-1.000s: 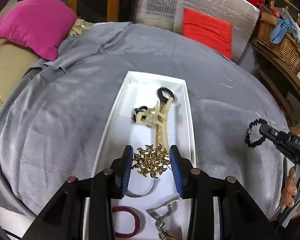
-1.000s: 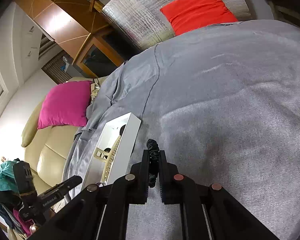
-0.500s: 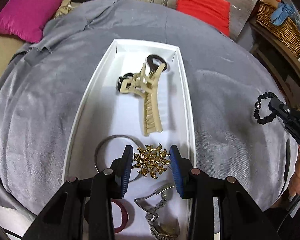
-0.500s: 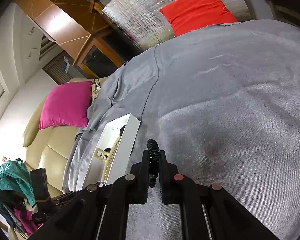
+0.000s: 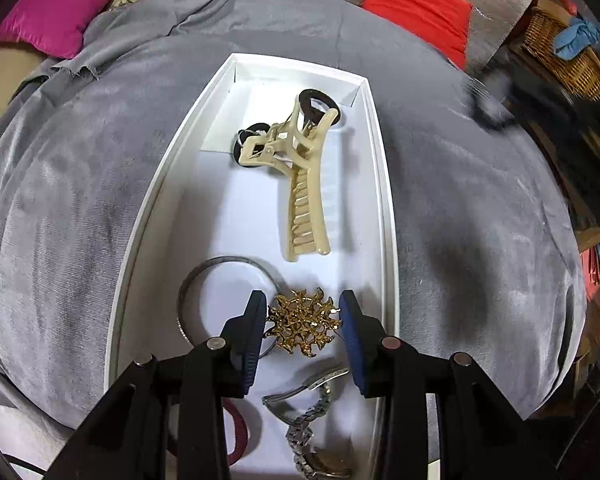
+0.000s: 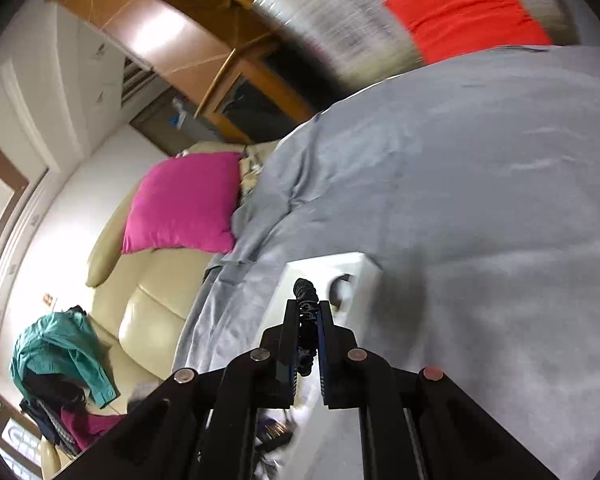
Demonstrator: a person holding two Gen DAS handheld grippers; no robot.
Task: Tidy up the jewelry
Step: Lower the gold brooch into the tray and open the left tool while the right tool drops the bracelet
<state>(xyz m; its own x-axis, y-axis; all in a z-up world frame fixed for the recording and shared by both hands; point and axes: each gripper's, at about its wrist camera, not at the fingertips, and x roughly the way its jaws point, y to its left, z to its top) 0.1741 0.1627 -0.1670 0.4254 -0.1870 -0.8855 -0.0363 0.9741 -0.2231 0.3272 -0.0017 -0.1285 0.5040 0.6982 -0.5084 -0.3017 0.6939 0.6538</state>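
A white tray (image 5: 387,184) lies on the grey cloth. In it are a cream hair claw (image 5: 304,184), black hair ties (image 5: 316,100), a thin grey bangle (image 5: 204,276), a silver watch (image 5: 312,432) and a maroon band (image 5: 240,432). My left gripper (image 5: 303,322) holds a gold brooch (image 5: 302,326) between its blue pads, just above the tray's near half. My right gripper (image 6: 308,308) is shut on a black beaded bracelet (image 6: 306,292) and hangs over the tray's far end (image 6: 340,268). It shows as a dark blur (image 5: 488,108) in the left wrist view.
A pink cushion (image 6: 184,200) lies on a cream sofa (image 6: 148,312) to the left of the cloth. A red cushion (image 5: 416,20) against a silver pad and a wicker basket (image 5: 564,52) stand behind. Clothes (image 6: 60,364) lie on the sofa.
My left gripper has drawn back toward the tray's near end with the brooch. My right gripper has swung fast toward the tray with the bracelet, blurring both views.
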